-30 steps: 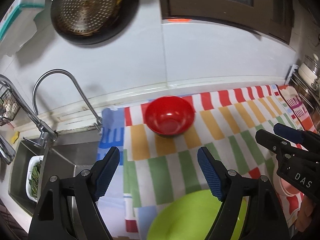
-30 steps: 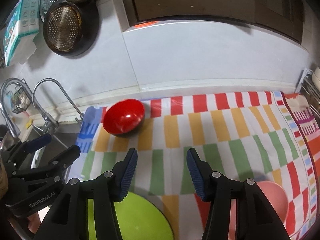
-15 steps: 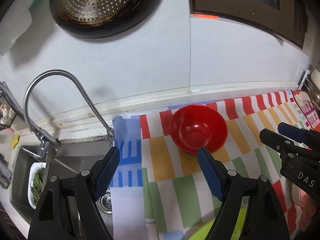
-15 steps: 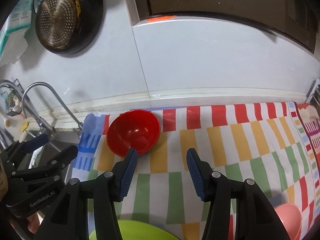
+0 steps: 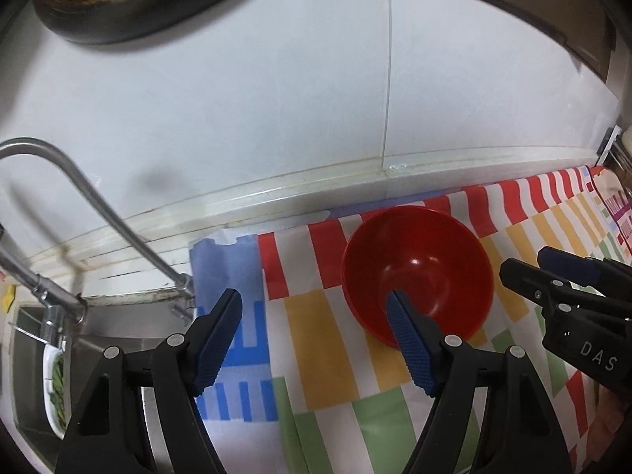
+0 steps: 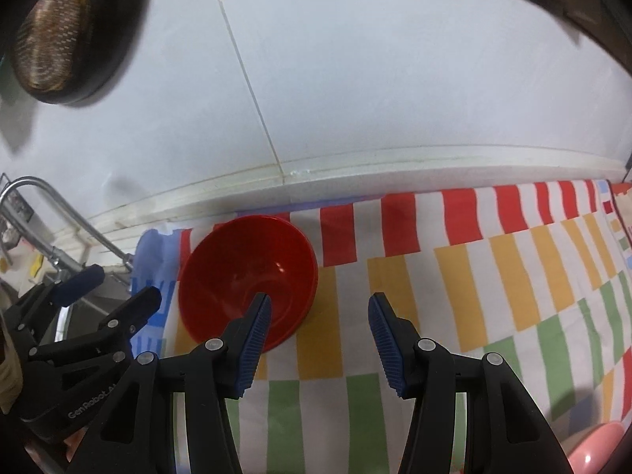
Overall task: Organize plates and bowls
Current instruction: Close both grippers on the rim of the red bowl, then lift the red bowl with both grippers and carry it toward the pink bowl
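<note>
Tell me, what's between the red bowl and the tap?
Only striped cloth, its blue-and-white edge, lies between the red bowl and the tap. The left wrist view shows it best.

Both grippers are coming closer to the red bowl (image 5: 418, 268). It is growing larger in the frames, and the green plate is gone from the lower edge. The left gripper (image 5: 316, 339) now has its right fingertip over the bowl; the right gripper (image 6: 320, 335) its left one.

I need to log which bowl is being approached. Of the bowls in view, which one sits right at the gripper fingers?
The red bowl, upright on the striped cloth near the faucet. The pink bowl sits cut off at the right wrist view's bottom corner.
</note>
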`<move>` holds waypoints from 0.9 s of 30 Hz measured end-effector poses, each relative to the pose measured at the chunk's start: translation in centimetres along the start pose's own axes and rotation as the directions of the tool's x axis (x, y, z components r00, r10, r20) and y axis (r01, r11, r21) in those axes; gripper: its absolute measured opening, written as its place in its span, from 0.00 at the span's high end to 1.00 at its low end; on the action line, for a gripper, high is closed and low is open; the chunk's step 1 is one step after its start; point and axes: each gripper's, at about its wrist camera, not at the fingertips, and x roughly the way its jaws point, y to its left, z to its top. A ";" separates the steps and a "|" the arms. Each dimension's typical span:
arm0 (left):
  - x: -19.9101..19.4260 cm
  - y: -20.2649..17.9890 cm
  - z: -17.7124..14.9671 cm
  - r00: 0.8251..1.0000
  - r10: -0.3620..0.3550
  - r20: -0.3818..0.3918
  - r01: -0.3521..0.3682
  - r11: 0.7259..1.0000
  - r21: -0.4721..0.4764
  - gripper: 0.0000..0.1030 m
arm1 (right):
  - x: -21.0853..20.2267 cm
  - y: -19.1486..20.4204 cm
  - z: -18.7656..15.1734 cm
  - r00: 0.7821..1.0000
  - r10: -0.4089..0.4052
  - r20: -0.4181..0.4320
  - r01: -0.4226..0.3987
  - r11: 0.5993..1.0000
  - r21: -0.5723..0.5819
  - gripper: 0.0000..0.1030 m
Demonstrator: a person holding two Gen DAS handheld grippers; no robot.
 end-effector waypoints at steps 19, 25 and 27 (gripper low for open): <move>8.1 -1.3 0.7 0.988 -0.066 -0.141 0.067 0.998 0.002 0.43 | 6.5 -0.4 0.5 0.995 -0.005 -0.101 0.008 0.999 0.032 0.55; 9.5 -1.4 1.1 0.979 -0.099 -0.177 0.097 0.995 -0.019 0.55 | 7.7 -0.6 0.7 0.991 0.012 -0.132 -0.005 0.999 0.052 0.66; 9.9 -1.4 1.3 0.976 -0.120 -0.184 0.116 0.993 -0.033 0.59 | 7.9 -0.5 0.7 0.990 0.019 -0.143 -0.012 0.999 0.051 0.72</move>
